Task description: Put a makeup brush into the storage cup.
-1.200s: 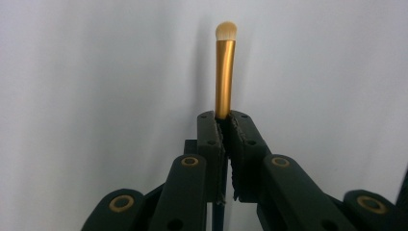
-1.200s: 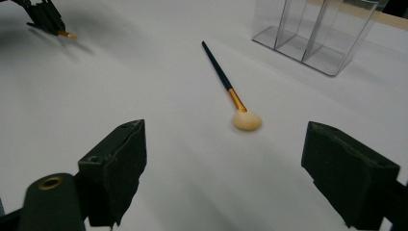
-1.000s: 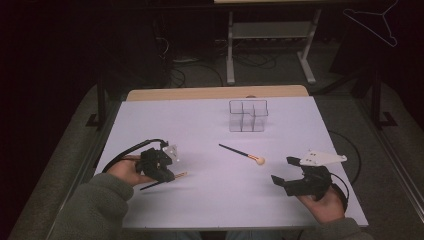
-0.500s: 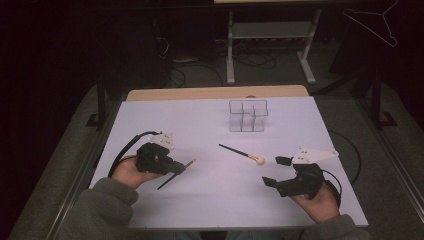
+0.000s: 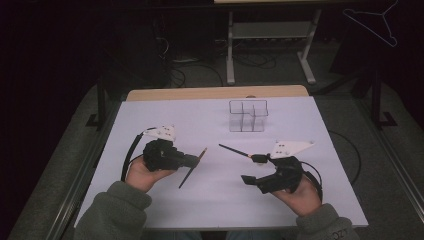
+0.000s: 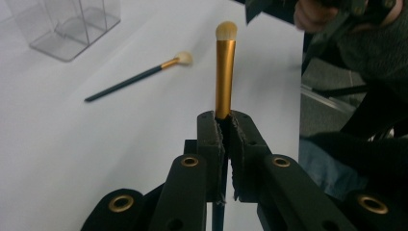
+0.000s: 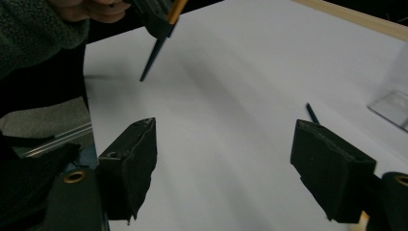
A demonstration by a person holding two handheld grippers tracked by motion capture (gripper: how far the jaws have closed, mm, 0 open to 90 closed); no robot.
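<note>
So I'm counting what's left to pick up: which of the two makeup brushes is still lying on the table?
The dark-handled brush with the pale tip, flat on the white table; the gold-ferruled brush is clamped in the left hand-held gripper.

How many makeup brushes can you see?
2. One brush is clamped in the shut left gripper, lifted off the white table. The other brush lies on the table near the clear organizer, just by the open right gripper.
</note>
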